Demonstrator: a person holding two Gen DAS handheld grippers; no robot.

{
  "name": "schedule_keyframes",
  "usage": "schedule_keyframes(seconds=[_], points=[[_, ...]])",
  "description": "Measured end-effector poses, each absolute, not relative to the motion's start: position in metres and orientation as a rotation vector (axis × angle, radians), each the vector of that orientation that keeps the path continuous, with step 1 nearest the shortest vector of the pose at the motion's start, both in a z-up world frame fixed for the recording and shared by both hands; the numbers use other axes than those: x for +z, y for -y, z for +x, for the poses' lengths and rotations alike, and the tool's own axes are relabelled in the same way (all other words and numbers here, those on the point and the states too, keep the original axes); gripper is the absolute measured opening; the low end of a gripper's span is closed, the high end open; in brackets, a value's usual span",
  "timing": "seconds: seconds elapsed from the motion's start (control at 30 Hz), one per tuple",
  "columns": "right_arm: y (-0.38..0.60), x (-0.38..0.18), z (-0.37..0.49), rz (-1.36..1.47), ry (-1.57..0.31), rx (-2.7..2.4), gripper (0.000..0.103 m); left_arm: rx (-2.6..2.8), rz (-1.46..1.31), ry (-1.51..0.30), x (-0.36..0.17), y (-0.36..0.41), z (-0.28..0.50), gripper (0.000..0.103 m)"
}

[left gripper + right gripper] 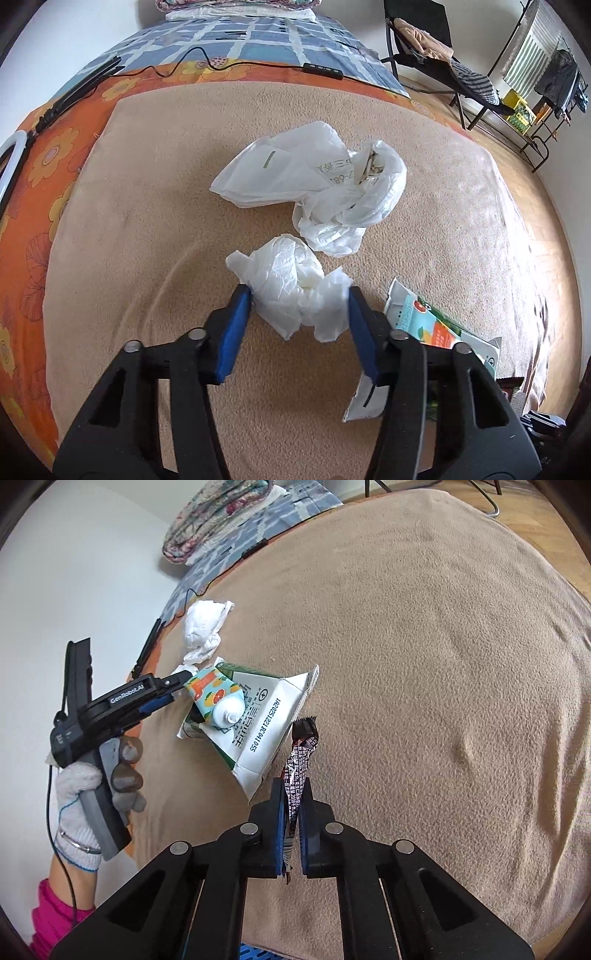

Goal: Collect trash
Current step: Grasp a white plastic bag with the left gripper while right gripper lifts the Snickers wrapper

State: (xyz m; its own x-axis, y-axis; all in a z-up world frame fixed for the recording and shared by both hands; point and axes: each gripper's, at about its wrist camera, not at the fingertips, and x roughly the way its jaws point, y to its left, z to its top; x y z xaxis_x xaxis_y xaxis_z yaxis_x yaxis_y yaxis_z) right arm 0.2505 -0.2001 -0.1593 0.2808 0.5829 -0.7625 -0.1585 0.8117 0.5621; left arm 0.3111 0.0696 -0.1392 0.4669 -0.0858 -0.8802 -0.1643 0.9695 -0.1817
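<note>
A: Trash lies on the tan blanket (147,221). We log the left gripper (301,291) with jaws wide, straddling a crumpled tissue wad (291,291); its blue pads (236,328) sit at the wad's edges.

B: Beyond the wad we see a white plastic bag (314,177); to the right, a flattened carton (258,716). We note the right gripper (293,794) clamped on a foil wrapper (299,760) just beside the carton.

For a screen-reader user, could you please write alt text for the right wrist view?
The right hand-held gripper pinches a dark snack wrapper above a tan blanket, beside a flattened milk carton.
</note>
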Motion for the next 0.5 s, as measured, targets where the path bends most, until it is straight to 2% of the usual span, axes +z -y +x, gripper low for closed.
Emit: schedule_keyframes(seconds=[0.07, 0.23, 0.5], points=[[0.2, -0.157, 0.249, 0.399, -1.18, 0.519, 0.005, 0.057, -0.26, -1.09, -0.146, -0.073, 0.313, 0.038], [0.204, -0.152, 0.246, 0.376, -1.163, 0.515, 0.004, 0.06, -0.279, -1.067, -0.144, -0.077, 0.306, 0.029], [0.207, -0.134, 0.237, 0.34, -1.107, 0.513, 0.003, 0.061, -0.254, -1.042, -0.122, -0.081, 0.285, 0.027]])
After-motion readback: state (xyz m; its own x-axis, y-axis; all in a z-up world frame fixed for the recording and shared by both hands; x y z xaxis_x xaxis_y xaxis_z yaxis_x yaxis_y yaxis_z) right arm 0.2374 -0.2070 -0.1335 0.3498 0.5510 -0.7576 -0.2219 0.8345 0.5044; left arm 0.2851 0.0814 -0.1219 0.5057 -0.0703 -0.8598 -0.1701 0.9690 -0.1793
